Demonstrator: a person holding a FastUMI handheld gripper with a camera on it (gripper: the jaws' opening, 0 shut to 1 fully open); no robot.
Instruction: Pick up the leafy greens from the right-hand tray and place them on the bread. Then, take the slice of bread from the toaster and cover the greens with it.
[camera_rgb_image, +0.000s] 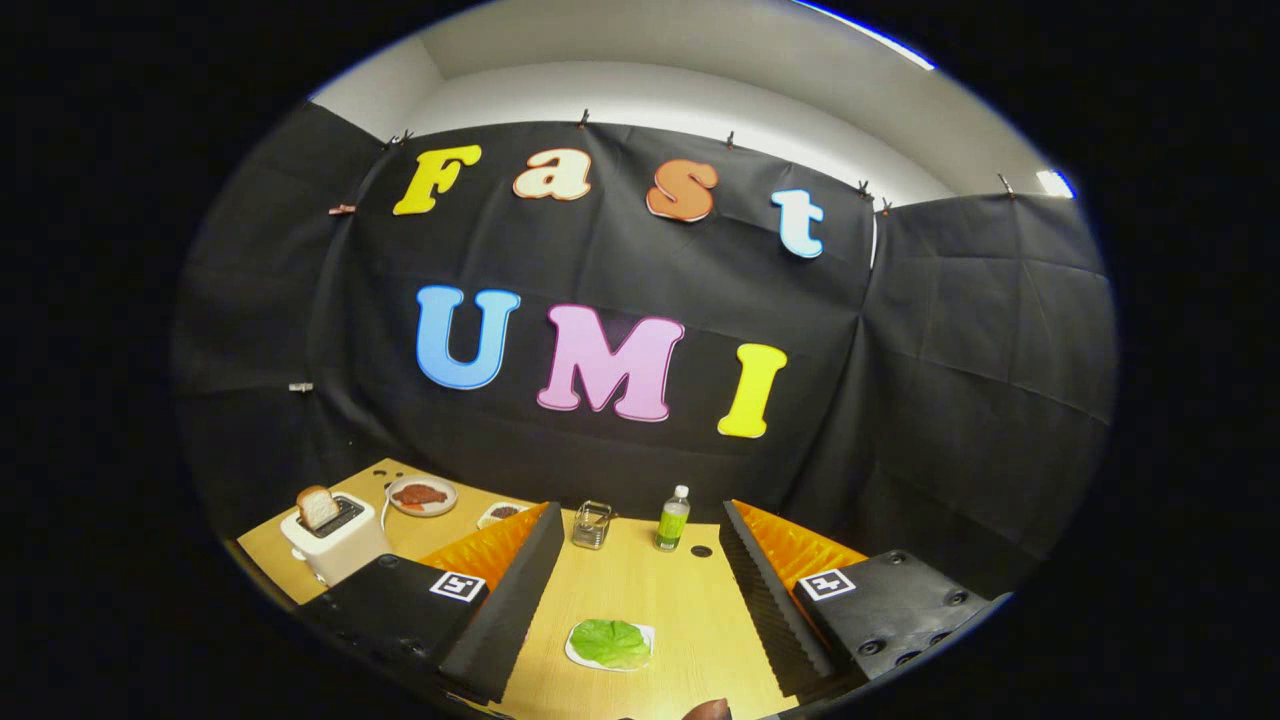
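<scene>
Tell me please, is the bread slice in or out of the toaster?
In: the bread stands upright in the toaster slot, its top poking out. The gripper is open, jaws wide apart, far from it.

Bright ceiling light at upper right; dark cloth wall absorbs it; fisheye bends edges; tabletop (640, 590) evenly lit, sharp.

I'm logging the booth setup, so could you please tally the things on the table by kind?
Toaster: 1
Bread slice in it: 1
Plates: 3
Leafy greens, between the open gripper fingers: 1
Bottle: 1
Wire rack: 1
Total: 8
</scene>
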